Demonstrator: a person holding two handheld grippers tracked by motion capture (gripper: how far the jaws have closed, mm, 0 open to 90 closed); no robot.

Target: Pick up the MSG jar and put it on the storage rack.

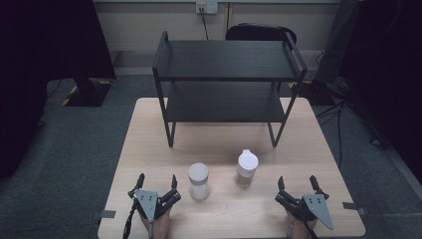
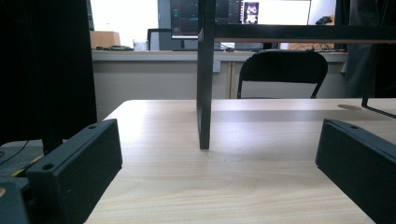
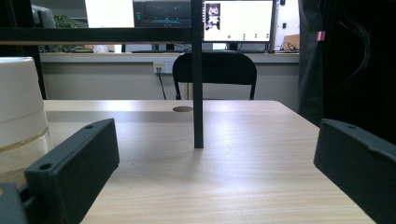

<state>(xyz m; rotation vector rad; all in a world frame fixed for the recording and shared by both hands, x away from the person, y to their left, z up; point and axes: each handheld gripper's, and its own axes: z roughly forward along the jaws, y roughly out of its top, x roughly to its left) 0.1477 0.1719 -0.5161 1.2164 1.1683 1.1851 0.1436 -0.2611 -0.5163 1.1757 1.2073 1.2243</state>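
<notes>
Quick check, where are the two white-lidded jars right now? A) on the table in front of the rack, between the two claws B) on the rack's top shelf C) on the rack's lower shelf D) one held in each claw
A: the left jar and the right jar stand on the table in front of the black rack, between the open left claw and right claw.

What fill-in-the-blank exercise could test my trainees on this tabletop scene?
1. Both grippers, left gripper and right gripper, rest with jaws ____.
2. The two jars, left jar and right jar, stand ____ the grippers.
3. The black rack has ____ shelves.
4. Both shelves are ____.

Missing words: open; between; two; empty
</notes>
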